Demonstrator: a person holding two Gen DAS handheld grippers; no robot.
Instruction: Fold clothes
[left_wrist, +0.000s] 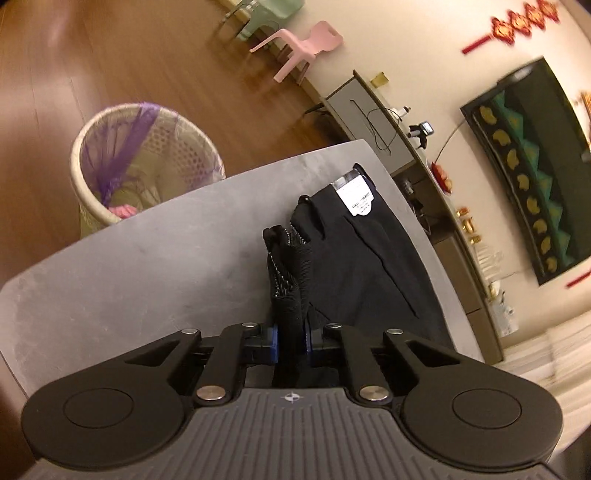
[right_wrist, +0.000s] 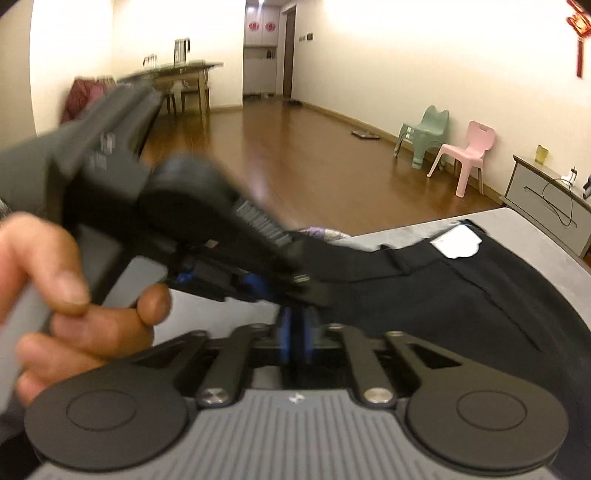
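On the worktop (left_wrist: 129, 266), with both grippers, left (left_wrist: 291, 332) and right (right_wrist: 295, 332), clenched on the trousers (left_wrist: 362, 251), keep their edges level.

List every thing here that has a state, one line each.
Left hand-held gripper: shut on a raised fold of the trousers.
Right hand-held gripper: shut, apparently on the trousers; contact blurred.
Trousers: black, lying on the table, one edge lifted, zip open.
Tag: white, attached at the waistband, face up.
Table: grey, bears the trousers.
Bin: upright, lined with a purple bag, partly filled.
Pink chair: upright on the floor.
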